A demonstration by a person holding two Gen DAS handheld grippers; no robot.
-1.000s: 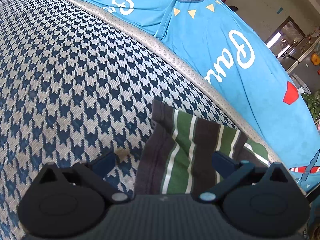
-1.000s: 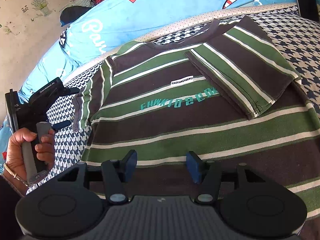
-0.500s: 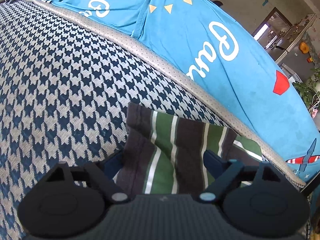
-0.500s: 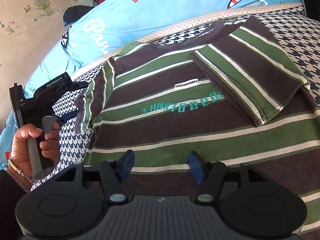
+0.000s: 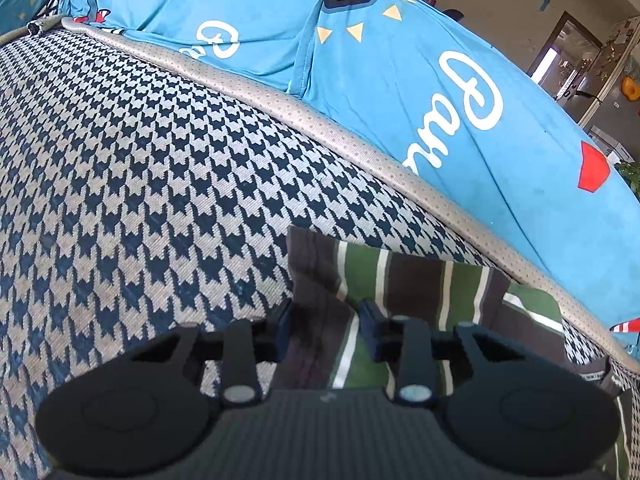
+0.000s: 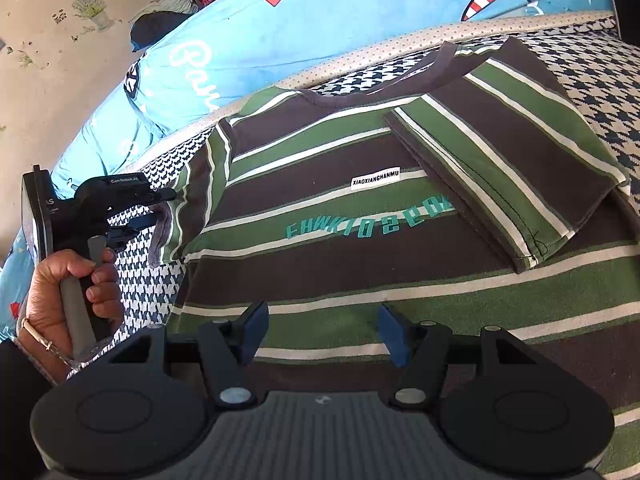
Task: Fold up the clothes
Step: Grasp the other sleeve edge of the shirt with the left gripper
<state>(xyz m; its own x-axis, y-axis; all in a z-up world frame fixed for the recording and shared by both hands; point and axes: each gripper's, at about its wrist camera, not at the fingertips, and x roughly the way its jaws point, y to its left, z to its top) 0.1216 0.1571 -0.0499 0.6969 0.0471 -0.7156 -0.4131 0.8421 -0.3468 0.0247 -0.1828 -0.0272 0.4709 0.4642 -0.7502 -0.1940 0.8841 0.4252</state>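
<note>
**A:** What are the two tools doing?

**B:** The left gripper (image 5: 325, 326) is closing its jaws, and the dark end of the shirt's sleeve (image 5: 320, 280) lies bunched between them. If the pads already press the cloth, I cannot tell. The right gripper (image 6: 322, 334) has its jaws about half apart. It hovers over the lower part of the shirt and holds nothing.

**A:** And where is the shirt?

**B:** The striped T-shirt (image 6: 360, 216), green, dark brown and white, lies spread flat on the surface. One sleeve is folded over the chest, beside the teal letters and a small white label. The other sleeve reaches sideways to the left gripper. A hand (image 6: 68, 284) grips that tool's grey handle, at the left edge of the right wrist view.

**A:** What is the surface like?

**B:** It is a houndstooth cover (image 5: 140, 168), navy and grey, with a dotted beige border (image 5: 360, 148). Behind the border stand blue cushions (image 5: 460, 80) with white script and a red shape.

**A:** And the room?

**B:** There is a beige wall (image 6: 52, 60) with small flower stickers. In the left wrist view I see a doorway (image 5: 560, 52) far back.
</note>
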